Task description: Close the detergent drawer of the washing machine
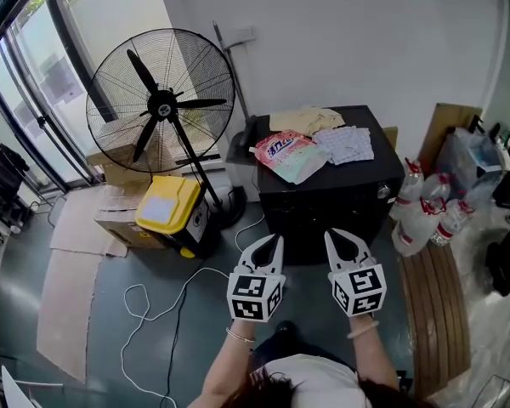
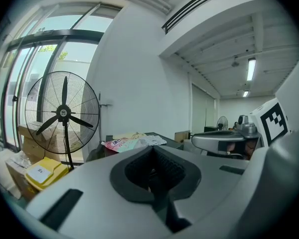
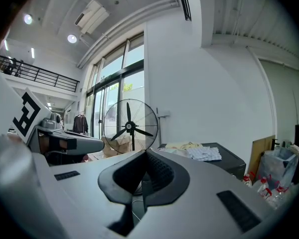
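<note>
Left tool (image 1: 275,240) and right tool (image 1: 331,236), both closed, near black cabinet (image 1: 340,195) front.

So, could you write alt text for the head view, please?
A person holds the shut, empty left gripper and right gripper side by side, pointing toward a black washing machine with a pink bag and cloths on top. A big standing fan and a yellow box stand left of it.
</note>
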{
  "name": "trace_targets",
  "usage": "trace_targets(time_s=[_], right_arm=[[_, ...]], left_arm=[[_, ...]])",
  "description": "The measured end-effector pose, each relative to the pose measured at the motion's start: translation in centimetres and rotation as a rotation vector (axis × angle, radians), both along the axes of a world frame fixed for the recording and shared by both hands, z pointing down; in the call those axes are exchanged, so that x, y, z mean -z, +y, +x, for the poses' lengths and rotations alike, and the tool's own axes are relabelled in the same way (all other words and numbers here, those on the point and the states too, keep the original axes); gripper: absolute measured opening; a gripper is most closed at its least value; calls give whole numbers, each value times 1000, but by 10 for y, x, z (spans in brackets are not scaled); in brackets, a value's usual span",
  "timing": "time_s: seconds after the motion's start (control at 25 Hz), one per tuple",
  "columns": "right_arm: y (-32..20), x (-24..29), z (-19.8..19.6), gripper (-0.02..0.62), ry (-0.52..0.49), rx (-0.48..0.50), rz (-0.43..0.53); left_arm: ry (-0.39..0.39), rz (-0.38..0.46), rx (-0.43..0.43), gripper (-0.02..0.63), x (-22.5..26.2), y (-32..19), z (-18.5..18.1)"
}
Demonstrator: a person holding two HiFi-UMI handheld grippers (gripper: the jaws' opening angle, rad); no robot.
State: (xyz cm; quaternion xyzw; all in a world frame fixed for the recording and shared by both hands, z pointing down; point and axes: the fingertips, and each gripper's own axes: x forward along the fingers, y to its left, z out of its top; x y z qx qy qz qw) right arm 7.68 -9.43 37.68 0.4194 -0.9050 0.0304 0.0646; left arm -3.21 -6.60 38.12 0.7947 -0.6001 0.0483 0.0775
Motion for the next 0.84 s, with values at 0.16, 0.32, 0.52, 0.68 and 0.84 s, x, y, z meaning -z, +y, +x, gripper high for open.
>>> trace_targets(time_s=[0.16, 0.32, 0.52, 0.68, 0.84], right_arm=[[-5, 2, -1, 28, -2, -6, -3], [-8, -1, -5, 28, -8, -13, -8], [-17, -4, -9, 28, -8, -23, -17], [-22, -6, -15, 28, -10, -30, -22], [-28, -6, -22, 28, -11, -30, -23]], left_arm=[[5, -10, 1, 18, -1, -4, -4], [5, -15, -8, 18, -3, -7, -8], [5, -19, -18, 18, -4, -16, -14], [6, -29, -26, 17, -7, -23, -20], [6, -34, -36, 18, -9, -30, -27]])
